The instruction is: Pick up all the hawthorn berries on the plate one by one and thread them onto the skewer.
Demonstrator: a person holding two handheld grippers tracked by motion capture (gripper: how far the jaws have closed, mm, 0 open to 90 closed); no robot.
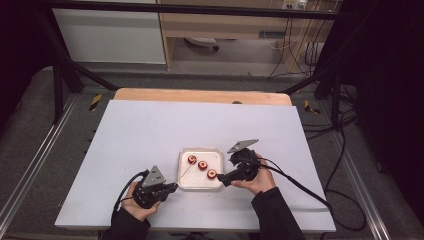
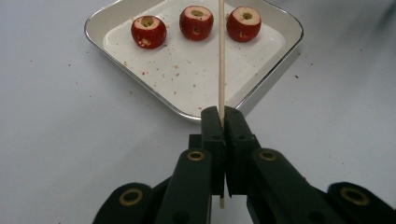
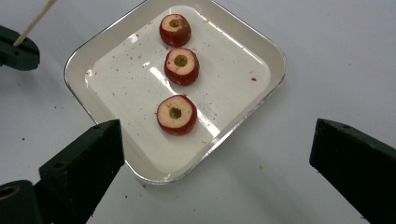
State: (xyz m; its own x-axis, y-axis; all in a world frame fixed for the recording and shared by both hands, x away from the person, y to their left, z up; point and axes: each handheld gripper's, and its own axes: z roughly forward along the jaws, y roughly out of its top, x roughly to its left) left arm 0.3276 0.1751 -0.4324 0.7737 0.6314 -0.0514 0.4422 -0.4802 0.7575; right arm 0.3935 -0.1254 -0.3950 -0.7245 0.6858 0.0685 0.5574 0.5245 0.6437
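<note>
Three cored red fruits (image 1: 202, 165) lie in a row on a white square tray (image 1: 201, 183) at the table's near middle. My left gripper (image 1: 172, 187) sits just left of the tray, shut on a thin wooden skewer (image 2: 221, 60) that points out over the tray toward the fruits (image 2: 196, 22). My right gripper (image 1: 223, 180) hovers at the tray's near right corner, wide open, with the nearest fruit (image 3: 176, 115) ahead between its jaws and nothing held. The tray (image 3: 261, 93) is dusted with red crumbs.
A white sheet (image 1: 150, 130) covers the table, with a wooden edge (image 1: 200, 95) at the far side. Black frame bars (image 1: 65, 65) stand at both far corners. Cables (image 1: 310, 192) trail off to the right.
</note>
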